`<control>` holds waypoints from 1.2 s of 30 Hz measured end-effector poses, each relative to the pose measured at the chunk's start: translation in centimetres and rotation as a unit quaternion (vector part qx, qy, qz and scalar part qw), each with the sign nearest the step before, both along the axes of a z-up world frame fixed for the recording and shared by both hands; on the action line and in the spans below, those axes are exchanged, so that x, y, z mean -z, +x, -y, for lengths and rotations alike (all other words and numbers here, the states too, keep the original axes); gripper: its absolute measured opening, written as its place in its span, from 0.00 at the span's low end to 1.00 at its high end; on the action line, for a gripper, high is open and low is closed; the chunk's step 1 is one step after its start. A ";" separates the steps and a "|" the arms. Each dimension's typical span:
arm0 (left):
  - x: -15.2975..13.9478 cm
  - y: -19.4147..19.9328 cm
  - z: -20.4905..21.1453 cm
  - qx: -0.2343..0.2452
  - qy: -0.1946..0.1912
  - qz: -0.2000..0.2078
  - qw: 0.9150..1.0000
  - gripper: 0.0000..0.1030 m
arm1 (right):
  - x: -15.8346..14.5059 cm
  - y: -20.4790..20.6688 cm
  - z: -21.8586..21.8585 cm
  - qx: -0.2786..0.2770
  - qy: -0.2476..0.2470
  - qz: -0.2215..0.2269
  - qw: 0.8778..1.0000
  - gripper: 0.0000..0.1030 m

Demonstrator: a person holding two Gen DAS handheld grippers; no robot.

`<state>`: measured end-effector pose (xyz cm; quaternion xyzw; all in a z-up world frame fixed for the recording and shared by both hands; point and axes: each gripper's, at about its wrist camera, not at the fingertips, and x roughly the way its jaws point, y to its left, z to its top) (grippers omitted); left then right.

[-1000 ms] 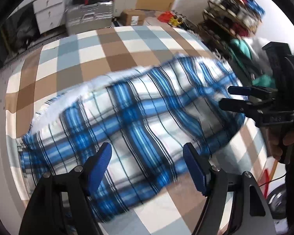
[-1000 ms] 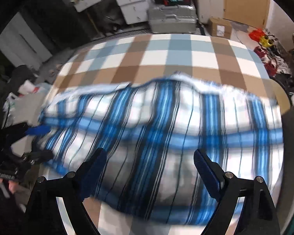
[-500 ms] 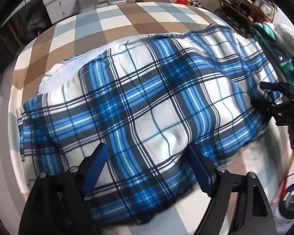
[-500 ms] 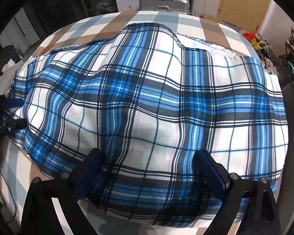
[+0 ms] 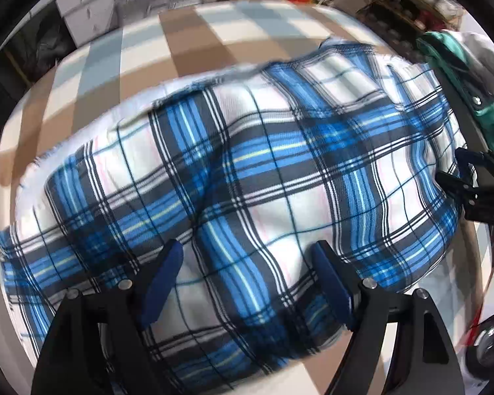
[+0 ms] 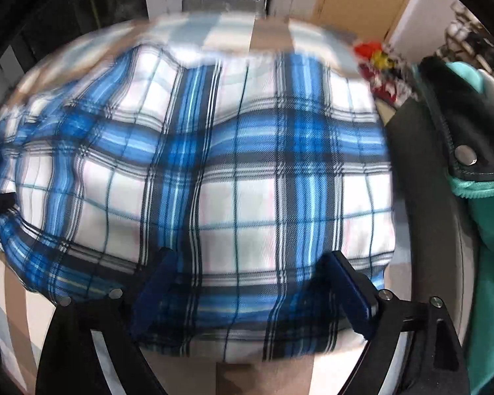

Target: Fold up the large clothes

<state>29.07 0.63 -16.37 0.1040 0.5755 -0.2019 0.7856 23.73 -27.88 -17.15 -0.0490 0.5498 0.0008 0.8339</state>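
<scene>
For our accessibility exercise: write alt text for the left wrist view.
A blue plaid cloth lies spread on a checked table, under the open left gripper. The right gripper reaches in at the cloth's right edge.
</scene>
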 end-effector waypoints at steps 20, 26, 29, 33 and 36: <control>-0.2 1.0 -1.3 0.004 -0.006 -0.007 1.000 0.78 | -0.8 6.6 -8.3 -0.053 0.008 -0.015 0.998 0.99; -1.8 1.4 -3.3 -0.007 -0.033 -0.011 0.999 0.81 | -1.5 7.2 -7.2 -0.060 0.032 -0.021 0.997 0.91; -3.6 1.3 -5.7 -0.015 -0.029 0.042 0.999 0.81 | -4.1 7.3 -4.6 -0.044 0.039 0.029 0.998 0.92; -2.2 3.5 -9.1 -0.055 0.006 0.034 0.998 0.81 | -3.9 10.2 -1.7 -0.001 0.078 0.022 0.997 0.92; -0.6 4.8 -10.4 -0.085 -0.017 -0.002 0.996 0.81 | -2.5 12.4 -1.7 0.022 0.102 -0.006 0.995 0.91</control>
